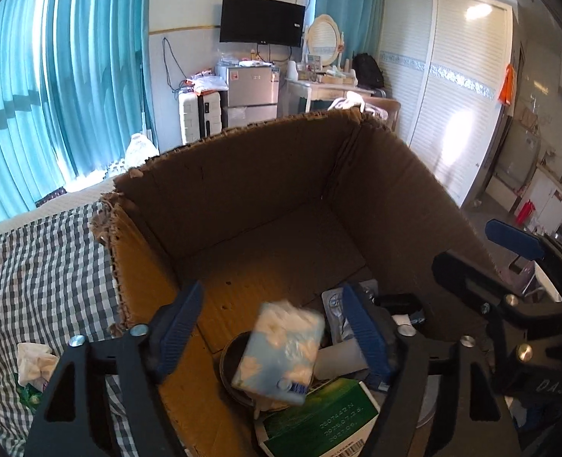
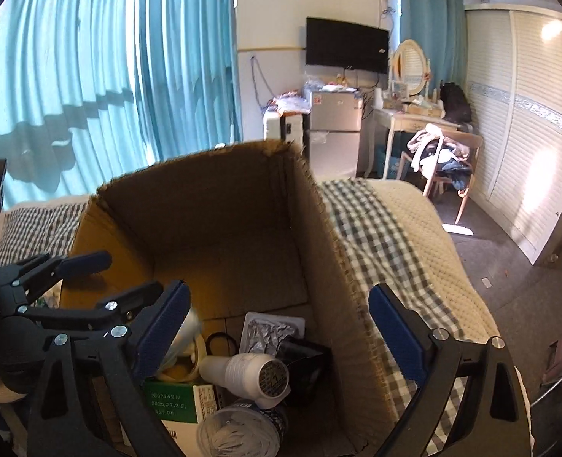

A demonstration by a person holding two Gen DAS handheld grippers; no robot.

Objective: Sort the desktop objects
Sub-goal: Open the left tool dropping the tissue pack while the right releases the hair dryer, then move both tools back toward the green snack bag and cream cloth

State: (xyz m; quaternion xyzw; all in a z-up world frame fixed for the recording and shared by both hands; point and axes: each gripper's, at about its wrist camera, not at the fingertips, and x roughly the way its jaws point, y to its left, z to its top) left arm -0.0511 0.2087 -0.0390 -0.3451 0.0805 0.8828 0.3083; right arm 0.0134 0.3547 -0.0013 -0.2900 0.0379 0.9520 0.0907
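- Nearest my left camera, the left tool (image 1: 269, 327) has its blue pads spread wide, and a tissue pack (image 1: 279, 350) sits between them, blurred and touching neither pad, above the things in the box.
- Under the pack I see a dark round tin (image 1: 229, 365) and a green carton (image 1: 319, 422) with a printed date, both at the near end of the cardboard box (image 1: 242, 182).
- A silver blister sheet (image 1: 334, 304) lies beside the right pad of that tool, also in the box.
- From the right camera, the right tool (image 2: 281, 327) is spread too, gripping nothing, its left pad over the box and its right pad outside the box wall.
- In that view the box holds a white bottle (image 2: 242, 373) lying on its side, a clear cup with a lid (image 2: 239, 434), the green carton (image 2: 170, 400), the blister sheet (image 2: 269, 333), a tape roll (image 2: 183, 365) and a black hair tie (image 2: 222, 342).
- The far half of the box floor is bare cardboard.
- The box stands on a bed with a checked sheet (image 2: 379, 243).
- A crumpled tissue (image 1: 35, 361) lies on the sheet left of the box.
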